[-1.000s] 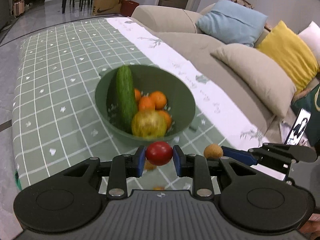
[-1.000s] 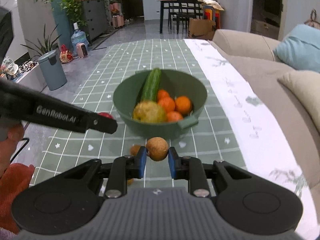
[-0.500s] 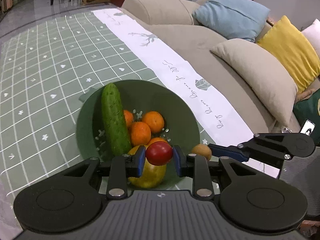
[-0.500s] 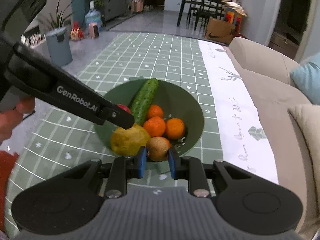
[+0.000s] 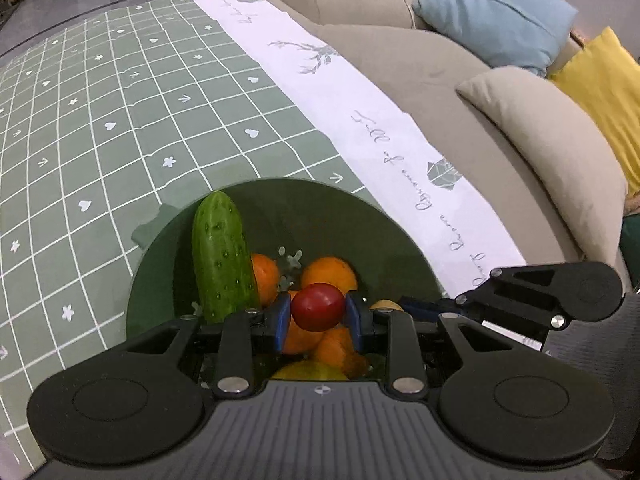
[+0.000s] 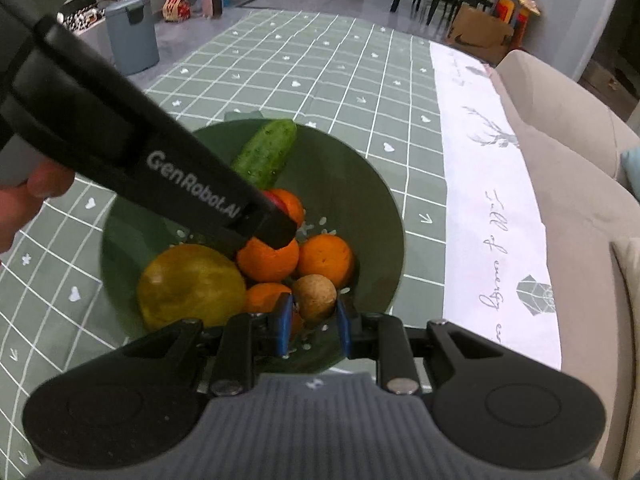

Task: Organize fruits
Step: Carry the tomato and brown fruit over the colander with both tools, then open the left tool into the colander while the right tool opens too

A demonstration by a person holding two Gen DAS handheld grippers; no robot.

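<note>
Your left gripper point(image 5: 317, 319) has its blue fingers point(image 5: 280, 322) pinching a small red tomato point(image 5: 316, 306), glossy, round, its long axis across the frame, held above the green bowl point(image 5: 380, 236) at lower centre. Your right gripper point(image 6: 311, 322) pinches a tan, rough-skinned round fruit point(image 6: 314, 295) over the bowl's near side. In the bowl: a bumpy cucumber point(image 5: 221, 254) leaning on the upper-left wall, long axis running from the rim down toward the middle; several oranges point(image 6: 325, 255) clustered at centre; a large yellow fruit point(image 6: 191, 285) at lower left. In the right wrist view the left gripper's black body crosses the upper left of the bowl, hiding part of the cucumber. The bowl sits on a green checked cloth point(image 5: 100, 128) on the bench, with a beige sofa point(image 5: 432, 60) along the right.
</note>
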